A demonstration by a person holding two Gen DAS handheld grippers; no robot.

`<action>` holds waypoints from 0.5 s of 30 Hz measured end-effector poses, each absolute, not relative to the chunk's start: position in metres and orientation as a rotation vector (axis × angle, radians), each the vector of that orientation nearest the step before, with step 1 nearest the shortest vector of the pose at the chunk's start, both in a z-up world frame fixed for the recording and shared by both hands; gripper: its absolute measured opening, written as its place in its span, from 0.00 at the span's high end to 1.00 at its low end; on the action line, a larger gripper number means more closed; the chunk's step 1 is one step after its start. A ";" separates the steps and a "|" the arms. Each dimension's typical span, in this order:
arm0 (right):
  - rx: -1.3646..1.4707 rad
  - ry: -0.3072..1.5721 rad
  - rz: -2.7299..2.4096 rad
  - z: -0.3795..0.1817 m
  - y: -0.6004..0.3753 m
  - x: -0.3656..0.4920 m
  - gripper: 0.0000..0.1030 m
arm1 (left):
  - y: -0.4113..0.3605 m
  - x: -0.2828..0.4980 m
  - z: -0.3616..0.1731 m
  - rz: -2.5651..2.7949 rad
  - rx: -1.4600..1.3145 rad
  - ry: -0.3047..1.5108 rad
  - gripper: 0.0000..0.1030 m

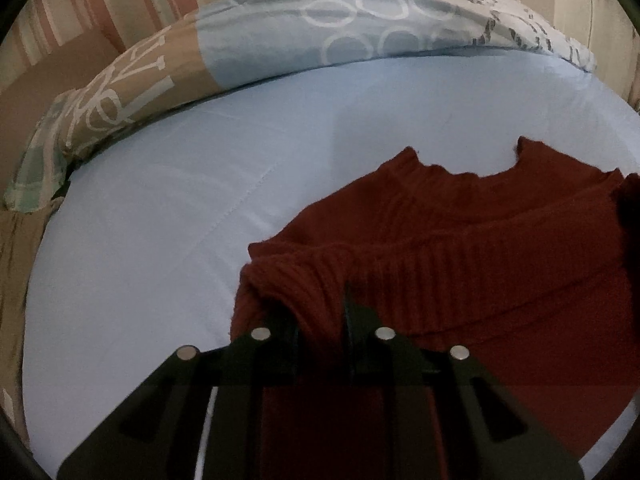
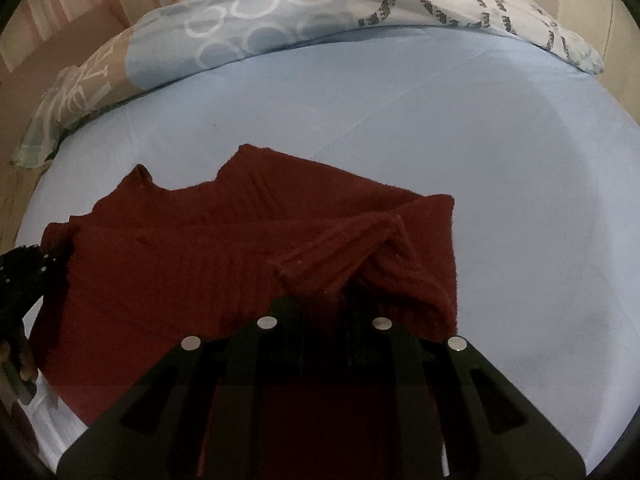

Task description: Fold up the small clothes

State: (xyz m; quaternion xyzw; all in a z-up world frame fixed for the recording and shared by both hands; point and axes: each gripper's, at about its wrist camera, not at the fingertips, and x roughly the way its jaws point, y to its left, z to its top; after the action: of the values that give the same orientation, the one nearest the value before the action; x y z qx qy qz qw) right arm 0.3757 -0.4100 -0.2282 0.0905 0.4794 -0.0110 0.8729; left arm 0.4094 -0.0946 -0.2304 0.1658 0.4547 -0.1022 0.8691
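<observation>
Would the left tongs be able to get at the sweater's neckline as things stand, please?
Probably not yet: the left tongs look clamped on the folded hem of the red sweater, so they would have to let go first; nothing lies over the neckline.

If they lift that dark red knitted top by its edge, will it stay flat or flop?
The red knit top will probably flop: its pinched edge already bunches at the left gripper. Its ribbed knit looks thick, so likely grippy on the blue sheet, not slippery.
</observation>
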 end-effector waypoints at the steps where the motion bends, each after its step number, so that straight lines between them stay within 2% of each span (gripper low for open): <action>1: 0.190 1.001 -0.019 -0.229 -0.411 0.376 0.86 | -0.095 0.409 -0.231 -0.211 0.361 0.945 0.77; 3: 0.196 0.998 -0.008 -0.229 -0.413 0.376 0.84 | -0.097 0.409 -0.230 -0.206 0.387 0.931 0.71; 5: 0.206 0.981 0.023 -0.226 -0.416 0.373 0.80 | -0.096 0.406 -0.227 -0.218 0.400 0.913 0.57; 6: 0.213 0.972 0.036 -0.225 -0.417 0.371 0.72 | -0.093 0.403 -0.223 -0.228 0.398 0.907 0.41; 7: 0.231 0.953 0.071 -0.222 -0.418 0.367 0.64 | -0.088 0.400 -0.219 -0.226 0.394 0.893 0.31; 8: 0.244 0.930 0.098 -0.219 -0.418 0.363 0.46 | -0.082 0.394 -0.213 -0.241 0.371 0.875 0.31; 9: 0.250 0.900 0.119 -0.214 -0.418 0.358 0.31 | -0.077 0.391 -0.208 -0.254 0.351 0.864 0.31; 11: 0.205 0.848 0.109 -0.204 -0.416 0.347 0.22 | -0.067 0.383 -0.198 -0.243 0.337 0.833 0.31; 15: 0.154 0.840 0.090 -0.199 -0.420 0.338 0.22 | -0.056 0.372 -0.182 -0.236 0.333 0.799 0.31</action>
State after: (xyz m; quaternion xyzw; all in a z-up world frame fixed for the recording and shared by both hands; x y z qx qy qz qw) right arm 0.3377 -0.4200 -0.1992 0.0746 0.4074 0.0435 0.9092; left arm 0.3716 -0.0562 -0.1817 0.1607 0.3863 -0.1143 0.9010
